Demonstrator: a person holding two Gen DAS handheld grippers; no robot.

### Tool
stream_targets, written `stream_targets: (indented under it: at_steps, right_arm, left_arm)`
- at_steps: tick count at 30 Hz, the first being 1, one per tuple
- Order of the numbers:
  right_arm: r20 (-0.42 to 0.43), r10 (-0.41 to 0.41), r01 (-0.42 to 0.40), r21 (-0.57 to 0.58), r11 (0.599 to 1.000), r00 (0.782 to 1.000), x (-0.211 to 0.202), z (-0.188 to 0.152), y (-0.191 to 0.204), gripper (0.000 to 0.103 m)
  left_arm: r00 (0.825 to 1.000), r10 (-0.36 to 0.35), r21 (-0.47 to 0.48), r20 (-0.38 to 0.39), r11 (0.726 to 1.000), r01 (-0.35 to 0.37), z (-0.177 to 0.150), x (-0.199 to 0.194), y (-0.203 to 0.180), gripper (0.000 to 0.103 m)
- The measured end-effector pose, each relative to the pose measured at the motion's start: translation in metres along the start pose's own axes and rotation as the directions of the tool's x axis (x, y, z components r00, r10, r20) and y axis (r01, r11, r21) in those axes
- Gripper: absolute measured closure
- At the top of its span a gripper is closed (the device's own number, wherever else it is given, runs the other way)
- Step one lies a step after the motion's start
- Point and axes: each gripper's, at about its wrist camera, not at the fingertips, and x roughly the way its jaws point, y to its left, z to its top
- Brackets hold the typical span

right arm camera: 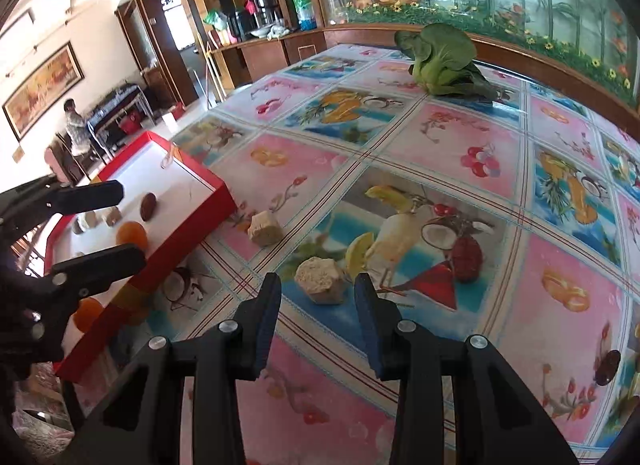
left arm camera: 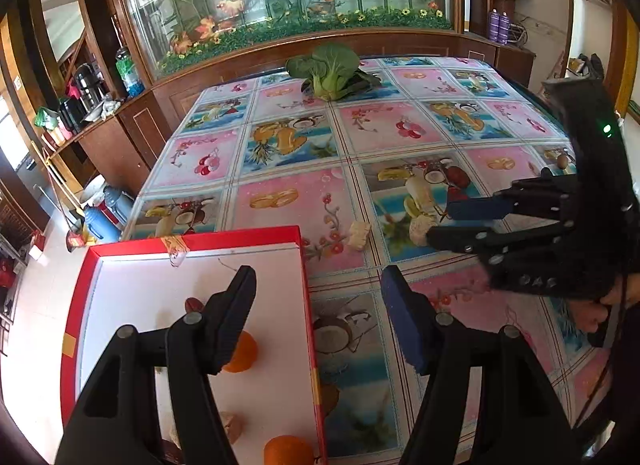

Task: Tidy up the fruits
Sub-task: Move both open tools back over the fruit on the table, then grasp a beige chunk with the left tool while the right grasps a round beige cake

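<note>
The beige chunk [right arm camera: 320, 280] beside the red box [right arm camera: 188, 243] is framed by the unclenched right gripper [right arm camera: 318, 319]; it could be nudged away by a fingertip. The left gripper [left arm camera: 318, 317] is released, empty.

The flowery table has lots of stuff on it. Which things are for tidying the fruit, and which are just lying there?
For the job:
- red-rimmed white tray
- two round orange fruits
- dark red date-like fruit
- beige lumpy chunks

Just lying about:
- green leafy bok choy
- bottles and jugs on the wooden side shelf
</note>
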Motion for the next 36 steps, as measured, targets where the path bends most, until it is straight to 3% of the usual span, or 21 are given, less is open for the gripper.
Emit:
stream_targets:
  at_steps: [5, 7, 10, 16, 20, 27, 29, 33, 36]
  right_arm:
    - [-0.015, -0.067, 0.067, 0.022, 0.997, 0.998, 0.016, 0.001, 0.002, 0.066]
    - [-0.013, -0.063, 0.063, 0.023, 0.998, 0.998, 0.015, 0.001, 0.001, 0.075]
    - [-0.026, -0.082, 0.083, 0.039, 0.996, 0.996, 0.011, 0.002, -0.005, 0.075]
    - [-0.077, -0.074, 0.086, 0.160, 0.983, 0.994, -0.004, -0.001, -0.042, 0.075]
    - [-0.084, -0.054, 0.072, 0.220, 0.973, 0.995, -0.010, -0.004, -0.055, 0.074]
    - [-0.081, -0.071, 0.086, 0.203, 0.975, 0.994, -0.009, -0.003, -0.051, 0.074]
    - [-0.082, -0.071, 0.086, 0.205, 0.975, 0.994, -0.008, -0.002, -0.051, 0.074]
    - [-0.082, -0.085, 0.099, 0.191, 0.977, 0.993, -0.007, -0.002, -0.049, 0.074]
    - [-0.084, -0.087, 0.101, 0.188, 0.977, 0.993, -0.008, -0.002, -0.048, 0.074]
  left_arm:
    - [1.000, -0.005, -0.013, -0.017, 1.000, 0.005, -0.005, 0.002, 0.003, 0.037]
    - [1.000, -0.022, -0.025, -0.021, 0.999, 0.021, -0.003, 0.004, 0.004, 0.037]
    - [0.999, -0.029, -0.005, -0.020, 1.000, 0.029, 0.003, 0.008, -0.003, 0.037]
    - [0.996, -0.080, 0.047, -0.042, 0.995, 0.082, 0.019, 0.026, -0.025, 0.038]
    - [0.993, -0.086, 0.076, -0.080, 0.993, 0.092, 0.032, 0.048, -0.035, 0.044]
    - [0.982, -0.090, 0.043, -0.164, 0.994, 0.098, 0.035, 0.086, -0.031, 0.056]
    - [0.979, -0.103, 0.032, -0.178, 0.993, 0.110, 0.033, 0.092, -0.029, 0.067]
    - [0.975, -0.138, -0.001, -0.175, 0.990, 0.140, 0.032, 0.096, -0.024, 0.071]
    - [0.975, -0.148, -0.017, -0.168, 0.989, 0.147, 0.032, 0.097, -0.024, 0.081]
